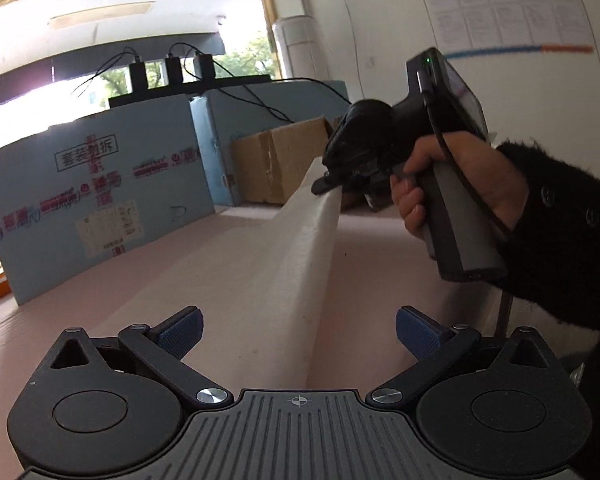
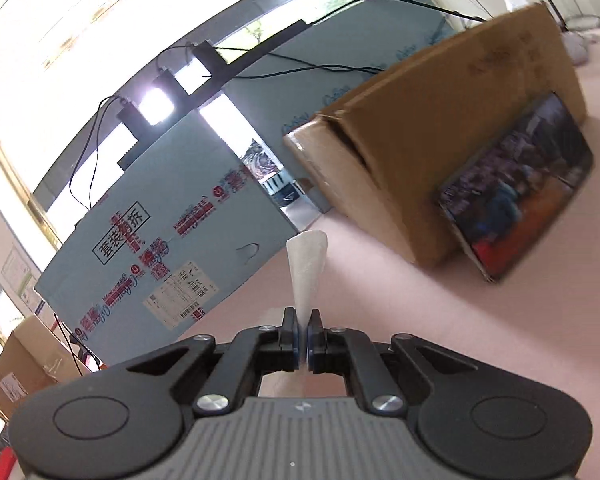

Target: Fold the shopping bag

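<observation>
Our right tongs (image 2: 303,334) pinch one end of the white bag (image 1: 300,264), lifting it off the pink bench (image 1: 160,264) as a narrow strip. Our left tongs (image 1: 298,330) gape wide, empty, astride its near end. We judge the folding partly done, more folds remaining.

Bright window (image 1: 100,40) behind blue panels (image 1: 100,200), cardboard box (image 1: 284,160), pink table (image 1: 140,280), white wall (image 1: 380,20)

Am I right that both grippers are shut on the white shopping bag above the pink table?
Not quite: only the right gripper is shut on the white shopping bag. The left wrist view shows the left gripper open, its blue pads spread either side of the bag, above the pink table.
</observation>
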The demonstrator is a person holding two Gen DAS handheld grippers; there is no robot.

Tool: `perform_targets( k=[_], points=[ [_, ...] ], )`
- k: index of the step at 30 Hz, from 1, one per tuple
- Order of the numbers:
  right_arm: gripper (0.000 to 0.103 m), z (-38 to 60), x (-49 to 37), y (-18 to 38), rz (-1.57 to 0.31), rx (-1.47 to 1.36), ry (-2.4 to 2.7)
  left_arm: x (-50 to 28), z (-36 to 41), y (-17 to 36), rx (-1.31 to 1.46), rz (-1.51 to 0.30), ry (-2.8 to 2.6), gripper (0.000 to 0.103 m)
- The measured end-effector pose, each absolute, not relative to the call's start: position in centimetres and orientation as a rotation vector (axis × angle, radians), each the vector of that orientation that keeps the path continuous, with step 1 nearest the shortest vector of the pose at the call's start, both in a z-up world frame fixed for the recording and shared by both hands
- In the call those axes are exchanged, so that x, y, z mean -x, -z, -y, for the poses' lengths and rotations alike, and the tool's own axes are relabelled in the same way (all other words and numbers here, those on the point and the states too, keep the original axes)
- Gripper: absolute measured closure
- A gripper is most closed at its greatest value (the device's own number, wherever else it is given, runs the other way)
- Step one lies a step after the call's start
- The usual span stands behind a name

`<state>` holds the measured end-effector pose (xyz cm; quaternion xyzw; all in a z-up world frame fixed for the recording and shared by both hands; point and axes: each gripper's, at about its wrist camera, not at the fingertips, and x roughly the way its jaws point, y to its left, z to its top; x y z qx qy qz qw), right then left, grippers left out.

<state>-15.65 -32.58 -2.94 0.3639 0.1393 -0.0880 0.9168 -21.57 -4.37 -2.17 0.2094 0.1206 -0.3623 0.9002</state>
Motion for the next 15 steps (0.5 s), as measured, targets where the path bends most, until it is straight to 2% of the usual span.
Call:
perform_targets(
  k=[7, 12, 14, 15],
  points=[
    [0.096, 32.4, 19.9, 5.0, -0.305, -0.733, 0.147, 19.8, 2.3, 1.7, -0.518, -0.224, 0.559, 0.0],
    [0.091, 31.9, 20.9, 5.8, -0.372, -0.701, 0.0, 16.4, -1.0, 0.8, -0.502, -0.277, 0.455, 0.0],
    [0.08, 31.9, 21.6, 5.6, -0.371, -0.619, -0.011, 16.3, -1.8, 0.5, -0.505, -0.282, 0.446, 0.0],
    [0.064, 31.8, 21.9, 5.5, -0.371, -0.577, -0.016, 16.3, -2.2, 0.4, -0.508, -0.282, 0.447, 0.0]
  ],
)
